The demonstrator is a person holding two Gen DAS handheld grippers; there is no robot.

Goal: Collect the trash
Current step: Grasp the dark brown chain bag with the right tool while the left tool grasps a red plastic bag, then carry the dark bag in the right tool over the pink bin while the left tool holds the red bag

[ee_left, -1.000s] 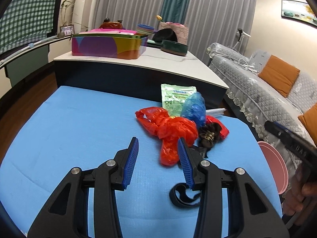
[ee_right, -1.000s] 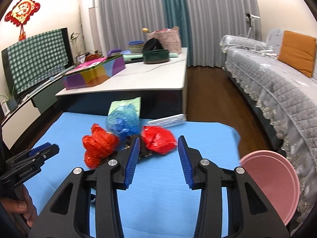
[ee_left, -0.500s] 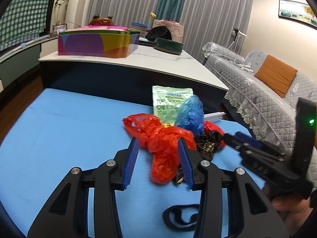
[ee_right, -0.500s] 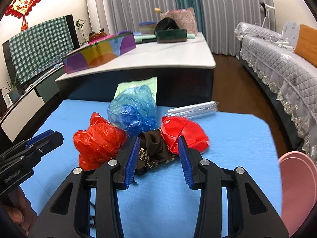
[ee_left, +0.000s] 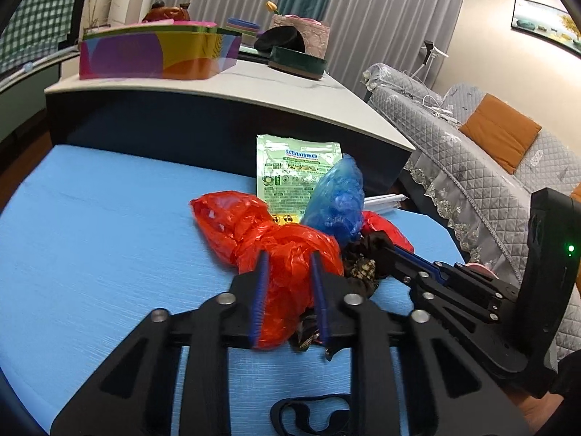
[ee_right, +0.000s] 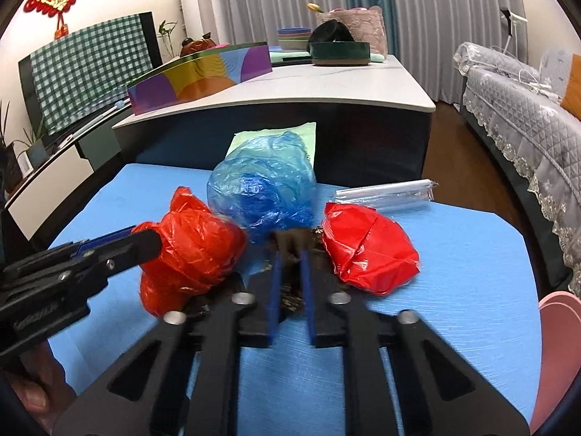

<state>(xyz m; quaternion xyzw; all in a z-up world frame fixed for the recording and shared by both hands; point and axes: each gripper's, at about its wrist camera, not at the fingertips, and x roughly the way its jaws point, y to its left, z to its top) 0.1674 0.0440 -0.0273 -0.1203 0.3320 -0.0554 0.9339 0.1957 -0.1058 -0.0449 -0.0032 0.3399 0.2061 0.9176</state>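
Observation:
A heap of trash lies on the blue mat (ee_left: 109,236). My left gripper (ee_left: 288,254) is closing its jaws, and the pads squeeze the orange-red plastic bag (ee_left: 254,229) between them. In the right wrist view the same bag (ee_right: 196,247) sits beside the left gripper's fingers (ee_right: 145,243). My right gripper (ee_right: 290,254) is closing too, its pads pinched on a brown crumpled wad (ee_right: 290,239). A blue plastic bag (ee_right: 261,189) lies just behind, with a red wad (ee_right: 366,250) to the right. A green packet (ee_left: 290,167) and a clear wrapper (ee_right: 385,194) lie further back.
A black strap (ee_left: 308,410) lies on the mat under the left gripper. A pink bin (ee_right: 555,345) stands off the mat's right edge. Behind the mat is a white-topped table (ee_right: 326,91) with boxes and bowls. A grey-covered sofa (ee_left: 472,145) runs along the right.
Both grippers moved forward and down into the heap. Their jaws narrowed from wide apart, the left around the orange-red bag, the right around the brown wad.

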